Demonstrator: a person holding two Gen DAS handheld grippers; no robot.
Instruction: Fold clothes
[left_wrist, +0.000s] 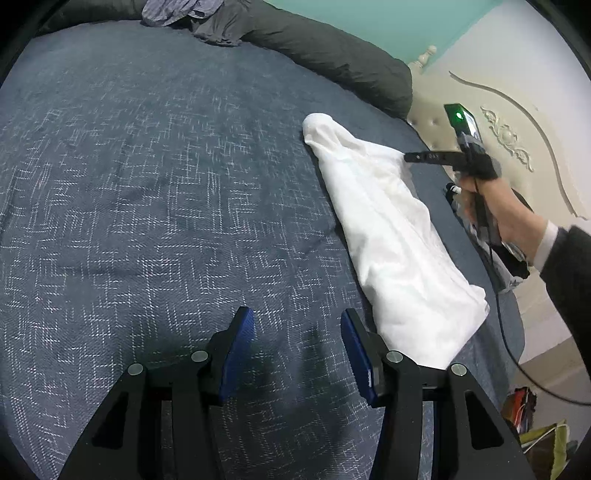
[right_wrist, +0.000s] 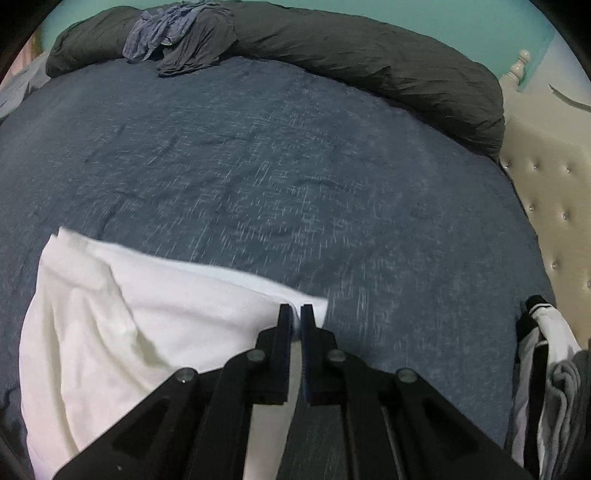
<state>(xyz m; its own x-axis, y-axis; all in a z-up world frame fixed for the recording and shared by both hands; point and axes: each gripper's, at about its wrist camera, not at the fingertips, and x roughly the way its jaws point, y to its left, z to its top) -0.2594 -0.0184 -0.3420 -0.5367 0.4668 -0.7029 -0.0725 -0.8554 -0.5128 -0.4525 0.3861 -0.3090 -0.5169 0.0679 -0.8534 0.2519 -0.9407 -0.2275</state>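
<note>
Right claw (right_wrist: 295, 319) clamped on white garment (right_wrist: 110, 332) edge, near side of bed (right_wrist: 295, 166). Left claw (left_wrist: 297, 328) open, empty, beside garment. No readable writing.

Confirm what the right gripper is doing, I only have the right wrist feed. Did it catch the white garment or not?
Observer: Yes. From the left wrist camera, the right gripper is shut on the far edge of the white garment.
Operator: Left gripper?
Observer: The left gripper is open and empty over the blue bedspread, beside the garment's near end.
Operator: Anything behind the right hand?
Observer: A cable hangs from it, past the bed's edge.
</note>
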